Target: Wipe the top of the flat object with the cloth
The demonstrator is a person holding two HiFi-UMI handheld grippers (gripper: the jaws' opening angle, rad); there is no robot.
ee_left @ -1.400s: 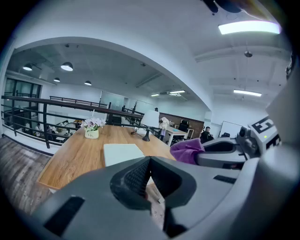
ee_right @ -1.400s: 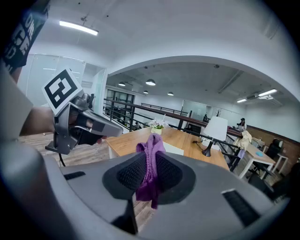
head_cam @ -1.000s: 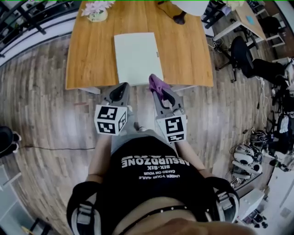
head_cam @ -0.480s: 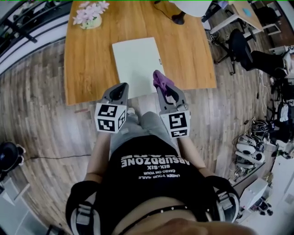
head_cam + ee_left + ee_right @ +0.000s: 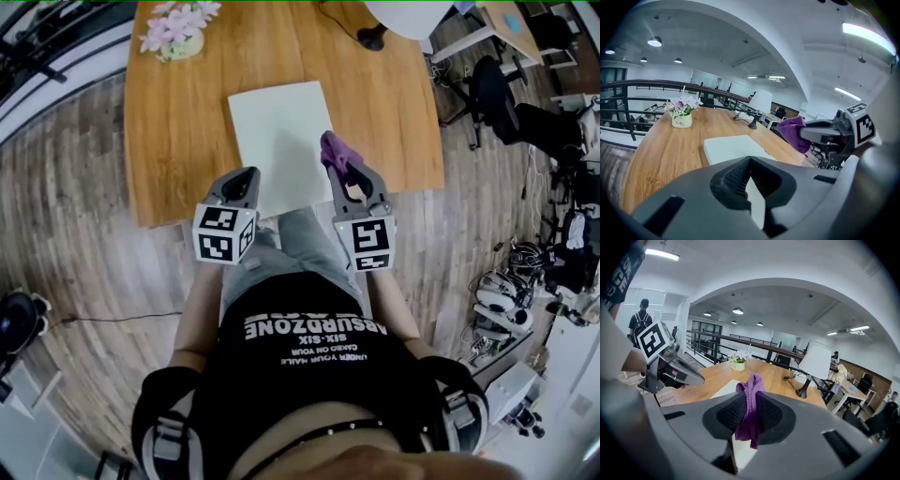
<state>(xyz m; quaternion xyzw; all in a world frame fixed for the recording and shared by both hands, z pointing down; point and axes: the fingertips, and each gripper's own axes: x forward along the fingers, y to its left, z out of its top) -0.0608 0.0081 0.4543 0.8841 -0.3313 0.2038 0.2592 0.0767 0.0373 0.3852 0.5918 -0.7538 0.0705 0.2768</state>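
Note:
A pale flat board lies on the wooden table, its near end at the table's front edge. My right gripper is shut on a purple cloth, held at the board's near right corner. In the right gripper view the cloth hangs bunched between the pads, above the board. My left gripper hovers at the board's near left corner, jaws closed with nothing between them. The left gripper view shows the board ahead and the cloth at the right.
A pot of pink flowers stands at the table's far left. A lamp base with a white shade sits at the far right. Office chairs and desks stand on the floor to the right. A person stands far off by the railing.
I have stepped closer to the table. Both grippers moved forward over its front edge, and the cloth now sits over the board's near right corner.

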